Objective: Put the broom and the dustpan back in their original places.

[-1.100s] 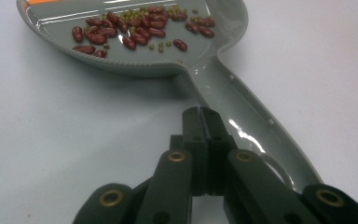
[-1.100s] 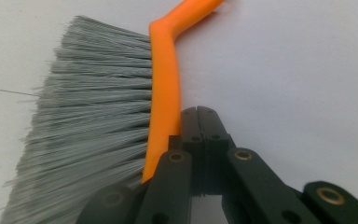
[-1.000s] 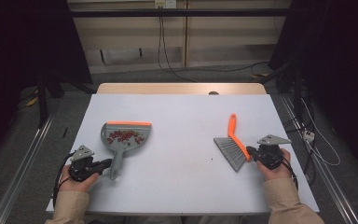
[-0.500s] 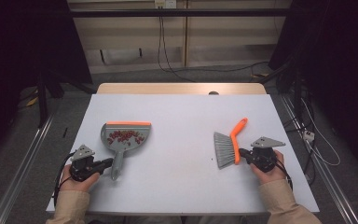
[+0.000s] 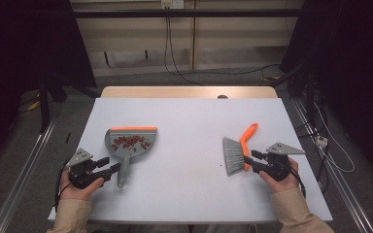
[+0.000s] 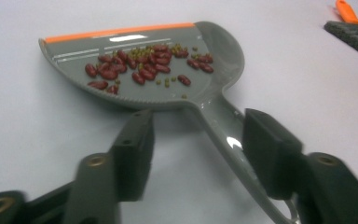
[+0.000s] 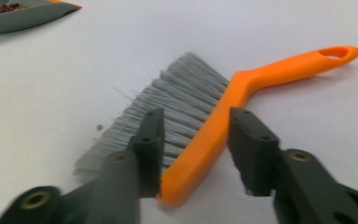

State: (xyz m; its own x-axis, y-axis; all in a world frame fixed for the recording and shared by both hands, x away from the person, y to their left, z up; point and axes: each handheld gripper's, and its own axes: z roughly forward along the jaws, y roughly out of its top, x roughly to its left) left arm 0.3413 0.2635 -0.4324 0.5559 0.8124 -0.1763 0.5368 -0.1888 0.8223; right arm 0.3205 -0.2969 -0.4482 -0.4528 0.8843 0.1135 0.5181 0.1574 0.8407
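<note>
Both pairs of jaws have just been opening: the left gripper [image 6: 196, 149] stands spread astride the dustpan [image 6: 168, 70] handle, the right gripper [image 7: 193, 149] spread astride the brush [image 7: 205, 135], pads seemingly clear; both lie on the table [image 5: 189, 116]. Letting go looks like the step; next, back away without nudging them. The beans [image 6: 140, 70] sit in the pan; whether a pad grazes is hard to judge.

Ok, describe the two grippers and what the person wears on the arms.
Both the left gripper and the right gripper are black, with two blocky black jaws bearing brass-coloured pivot pins. Each carries a grey three-cornered plate on top and trails a black cable. The sleeves are beige.
</note>
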